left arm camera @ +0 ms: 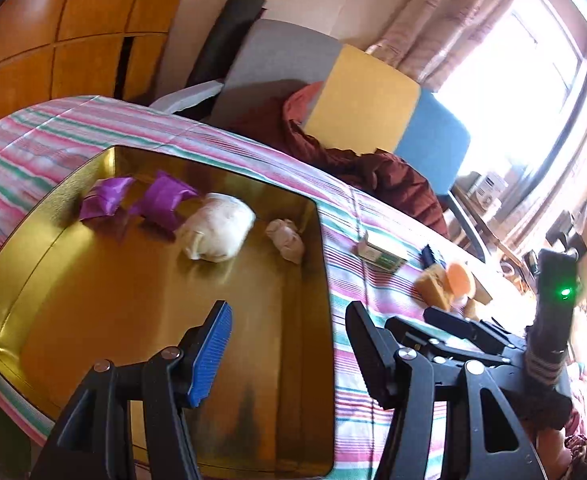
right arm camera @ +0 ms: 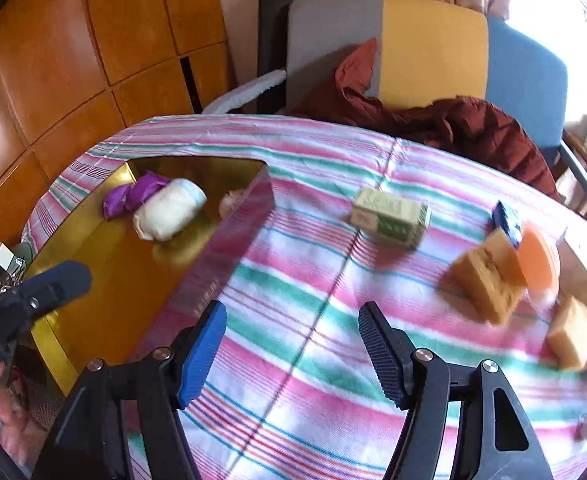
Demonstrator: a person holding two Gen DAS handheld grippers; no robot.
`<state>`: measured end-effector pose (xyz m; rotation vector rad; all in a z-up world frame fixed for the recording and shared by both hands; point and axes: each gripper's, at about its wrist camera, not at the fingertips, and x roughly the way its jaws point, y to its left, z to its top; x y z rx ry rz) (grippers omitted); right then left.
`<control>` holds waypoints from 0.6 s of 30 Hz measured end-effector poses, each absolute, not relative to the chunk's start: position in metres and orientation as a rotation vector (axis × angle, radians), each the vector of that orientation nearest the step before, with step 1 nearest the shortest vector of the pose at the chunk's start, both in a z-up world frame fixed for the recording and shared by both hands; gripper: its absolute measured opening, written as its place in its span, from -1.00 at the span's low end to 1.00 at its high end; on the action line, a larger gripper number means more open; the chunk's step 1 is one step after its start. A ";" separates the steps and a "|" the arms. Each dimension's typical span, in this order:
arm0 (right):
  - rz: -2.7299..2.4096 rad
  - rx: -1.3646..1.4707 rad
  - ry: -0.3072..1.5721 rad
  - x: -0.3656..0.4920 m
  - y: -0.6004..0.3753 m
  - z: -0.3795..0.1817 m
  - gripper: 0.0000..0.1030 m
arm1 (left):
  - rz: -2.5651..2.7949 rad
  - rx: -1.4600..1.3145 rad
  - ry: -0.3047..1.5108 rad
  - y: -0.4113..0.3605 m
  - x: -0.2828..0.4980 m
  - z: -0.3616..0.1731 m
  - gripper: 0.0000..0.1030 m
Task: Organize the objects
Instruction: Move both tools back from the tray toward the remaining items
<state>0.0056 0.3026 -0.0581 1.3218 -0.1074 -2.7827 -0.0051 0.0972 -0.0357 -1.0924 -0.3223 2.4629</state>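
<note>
Ribbed blue pads (right arm camera: 201,356); glossy gold tray (left arm camera: 165,300); striped cloth (right arm camera: 313,320).

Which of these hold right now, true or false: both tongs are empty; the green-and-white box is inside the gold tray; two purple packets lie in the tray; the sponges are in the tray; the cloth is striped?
1. Both the left tongs and the right tongs are empty. True.
2. The green-and-white box is inside the gold tray. False: it lies on the cloth outside it.
3. Two purple packets lie in the tray. True.
4. The sponges are in the tray. False: they sit on the cloth, to the right.
5. The tablecloth is striped. True.
</note>
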 end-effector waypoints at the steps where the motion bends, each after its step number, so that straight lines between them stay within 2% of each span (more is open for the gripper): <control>1: -2.788 1.337 -0.111 0.010 0.307 -0.061 0.35 | 2.453 -1.081 -0.306 0.101 -0.002 -0.034 0.16; 11: -2.797 1.562 -0.227 0.051 0.366 -0.089 0.35 | 2.287 -0.992 -0.097 0.150 0.035 -0.028 0.16; 18: -2.983 1.653 -0.355 0.083 0.457 -0.068 0.35 | 2.193 -0.953 -0.003 0.176 0.063 -0.031 0.16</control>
